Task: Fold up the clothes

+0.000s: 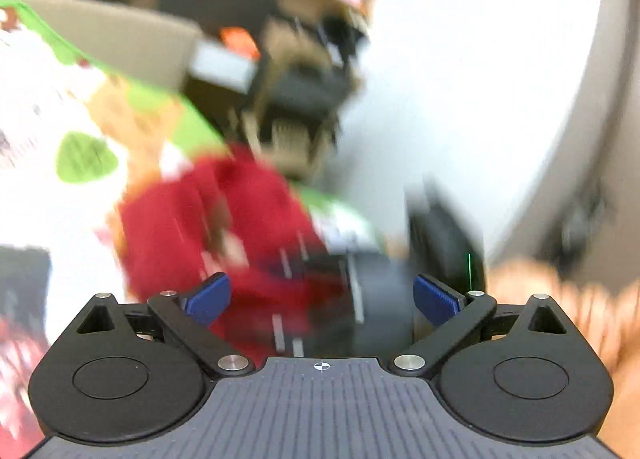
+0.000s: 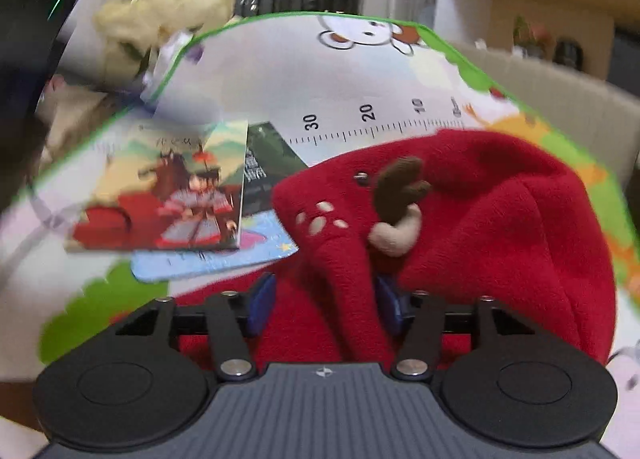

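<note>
A red fleece garment lies bunched on a play mat printed with cartoon animals and a ruler scale, its green border curving across the far side. Beyond that border the right wrist view shows a pale crumpled cloth at the far left corner and a beige ledge to the right. Two picture books lie overlapped on the mat, just left of the garment, leaving bare mat further back. The right gripper is closed on a raised fold of the red fleece, blue pads pressed to either side, below a small brown antler trim. The left gripper hangs above, blue pads spread wide and empty, with the blurred garment just ahead of its fingers
</note>
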Motion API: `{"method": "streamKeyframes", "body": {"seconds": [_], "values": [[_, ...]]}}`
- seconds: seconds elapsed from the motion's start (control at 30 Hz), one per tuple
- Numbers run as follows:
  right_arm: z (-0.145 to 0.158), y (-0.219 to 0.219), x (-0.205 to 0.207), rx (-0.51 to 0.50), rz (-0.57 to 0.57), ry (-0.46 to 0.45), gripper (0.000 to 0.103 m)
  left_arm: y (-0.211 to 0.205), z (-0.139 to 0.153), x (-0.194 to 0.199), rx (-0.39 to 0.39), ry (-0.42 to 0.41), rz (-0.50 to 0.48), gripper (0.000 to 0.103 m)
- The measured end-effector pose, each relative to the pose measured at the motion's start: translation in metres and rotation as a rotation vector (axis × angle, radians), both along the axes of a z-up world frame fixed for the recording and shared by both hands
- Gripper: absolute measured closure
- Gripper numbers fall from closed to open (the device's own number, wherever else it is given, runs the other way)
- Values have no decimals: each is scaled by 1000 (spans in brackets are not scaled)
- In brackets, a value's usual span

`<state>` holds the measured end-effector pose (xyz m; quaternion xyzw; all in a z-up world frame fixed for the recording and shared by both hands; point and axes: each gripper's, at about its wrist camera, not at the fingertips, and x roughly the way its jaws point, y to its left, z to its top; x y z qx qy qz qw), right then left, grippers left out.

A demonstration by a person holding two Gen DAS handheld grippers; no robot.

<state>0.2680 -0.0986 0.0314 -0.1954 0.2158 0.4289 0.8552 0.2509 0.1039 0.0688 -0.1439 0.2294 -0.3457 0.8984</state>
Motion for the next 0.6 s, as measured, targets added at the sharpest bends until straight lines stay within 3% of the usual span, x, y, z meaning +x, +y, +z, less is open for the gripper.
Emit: {"method": "streamKeyframes", "body": {"seconds": [0.1,0.23,0.4,0.5,0.6], "values": [[4,0,-20,-26,-29,-86,38,-7,7,36,-57,-3,55,3],[15,-34,-45,19,-112,-146,27,-35,-18,97,-31,103,96,3],[-6,-69,-54,3,-145,-48,25,-51,-72,164,23,339,185,3],[7,-76,-46,15,-126,-2,25,-50,-73,163,27,306,180,2],[44,-97,-27,146,-105,12,21,-46,-58,147,84,251,171,2]]}}
